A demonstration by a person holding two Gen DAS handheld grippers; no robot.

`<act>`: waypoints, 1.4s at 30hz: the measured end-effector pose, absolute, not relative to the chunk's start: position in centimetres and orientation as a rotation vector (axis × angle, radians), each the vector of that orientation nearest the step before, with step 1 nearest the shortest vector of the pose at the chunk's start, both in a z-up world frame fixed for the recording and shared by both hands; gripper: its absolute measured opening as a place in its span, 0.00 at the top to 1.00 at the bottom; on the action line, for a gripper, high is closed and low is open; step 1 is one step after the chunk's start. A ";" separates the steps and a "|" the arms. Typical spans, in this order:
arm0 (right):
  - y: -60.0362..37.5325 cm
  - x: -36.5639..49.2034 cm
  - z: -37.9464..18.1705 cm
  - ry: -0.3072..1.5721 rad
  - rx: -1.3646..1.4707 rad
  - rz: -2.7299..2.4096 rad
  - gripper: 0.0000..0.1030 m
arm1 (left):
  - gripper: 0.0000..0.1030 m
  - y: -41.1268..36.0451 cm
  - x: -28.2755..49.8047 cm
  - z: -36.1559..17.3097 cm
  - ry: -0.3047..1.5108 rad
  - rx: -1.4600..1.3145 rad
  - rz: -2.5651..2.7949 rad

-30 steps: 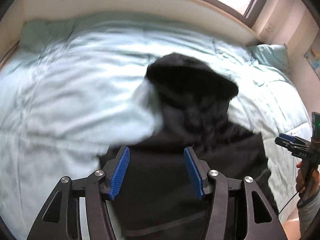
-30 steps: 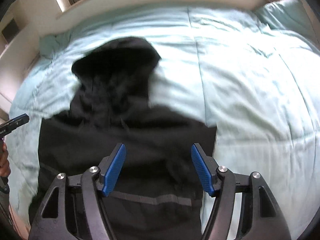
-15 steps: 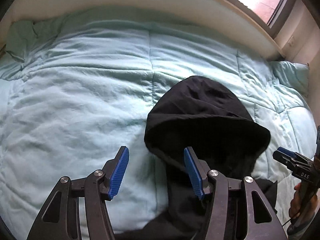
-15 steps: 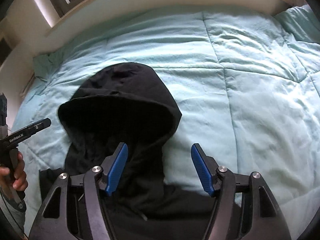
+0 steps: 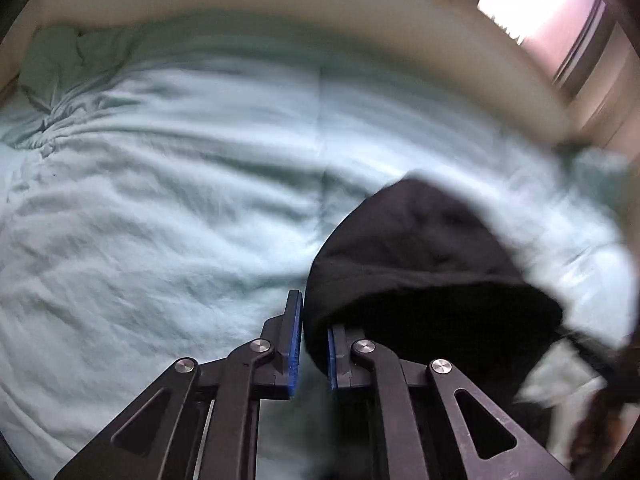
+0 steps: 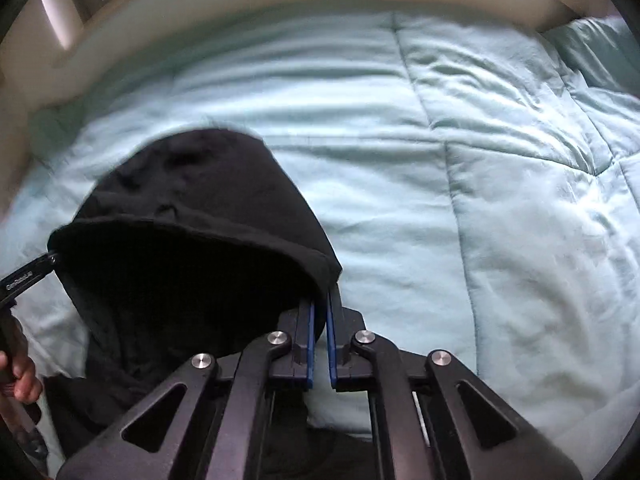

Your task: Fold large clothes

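Both grippers, left gripper (image 5: 310, 334) and right gripper (image 6: 320, 314), are clamped on opposite corners of the black hoodie's hood (image 6: 192, 208) on the bed (image 6: 480, 160). Thin bites may slip, letting the fold skew.

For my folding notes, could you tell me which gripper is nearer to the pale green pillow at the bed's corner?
Right. The right gripper grips the hood edge on the pillow's side; the left gripper grips the hood's opposite edge, farther away.
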State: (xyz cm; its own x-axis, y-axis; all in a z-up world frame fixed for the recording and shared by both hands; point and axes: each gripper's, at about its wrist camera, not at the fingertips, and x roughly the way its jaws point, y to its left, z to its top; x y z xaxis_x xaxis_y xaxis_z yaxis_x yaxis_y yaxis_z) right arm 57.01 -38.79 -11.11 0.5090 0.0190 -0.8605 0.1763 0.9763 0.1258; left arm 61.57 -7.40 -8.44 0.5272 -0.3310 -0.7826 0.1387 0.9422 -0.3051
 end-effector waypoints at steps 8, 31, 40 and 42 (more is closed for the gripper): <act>-38.6 55.2 -11.7 1.009 0.177 -0.068 0.94 | 0.89 -6.7 61.0 -14.5 1.228 -0.118 -0.264; -34.0 59.8 -9.8 1.053 0.160 0.166 0.57 | 0.48 -12.9 61.3 -10.7 1.143 -0.084 -0.545; -34.1 58.4 -16.4 1.214 0.100 0.223 0.56 | 0.48 -12.5 59.6 -14.9 1.254 -0.042 -0.556; -34.6 57.8 -15.1 1.181 0.116 0.224 0.56 | 0.48 -12.0 58.7 -13.1 1.197 -0.045 -0.579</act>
